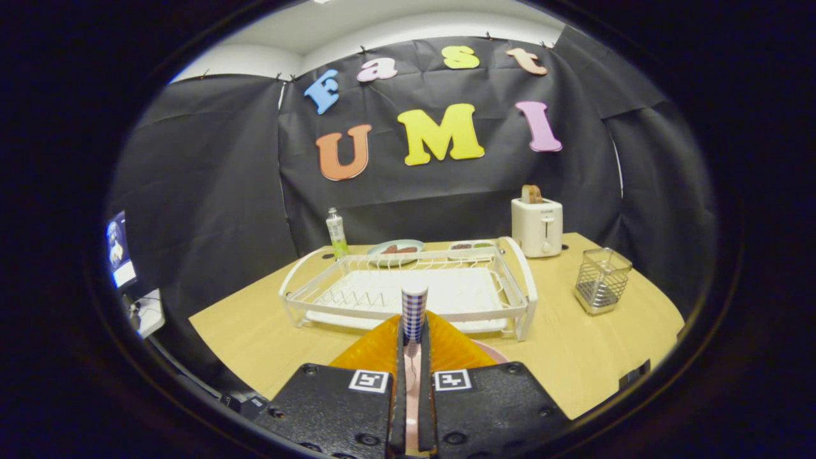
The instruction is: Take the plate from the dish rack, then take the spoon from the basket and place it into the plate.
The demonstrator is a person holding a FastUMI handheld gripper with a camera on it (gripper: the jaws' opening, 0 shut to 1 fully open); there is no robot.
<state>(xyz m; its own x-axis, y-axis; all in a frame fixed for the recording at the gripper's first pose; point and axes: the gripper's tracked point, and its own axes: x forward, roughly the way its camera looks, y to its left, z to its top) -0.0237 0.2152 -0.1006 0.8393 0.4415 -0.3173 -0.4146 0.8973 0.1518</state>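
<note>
My jaws (414, 335) are clamped together on the spoon (414, 310), both orange fingers (376, 350) pressing its handle from either side. The handle, checked blue and white, stands upright out of the grip, and its white tip rises above the fingertips. Right under the fingers a pink plate (489, 352) lies on the counter (268, 331); a sliver of its rim peeks out beside the right finger and more pink shows through the gap between the finger mounts.

Just ahead of the jaws sits the white dish rack (408, 287), its tray bare. Well off to the right of it stands the wire basket (601, 280). Beyond the rack, near the black cloth wall, a clear bottle (336, 233) with greenish contents stands to the left, a pale plate with dark food on it (395, 249) lies just beside it, and a white toaster (537, 226) with a slice of bread poking up stands to the right.
</note>
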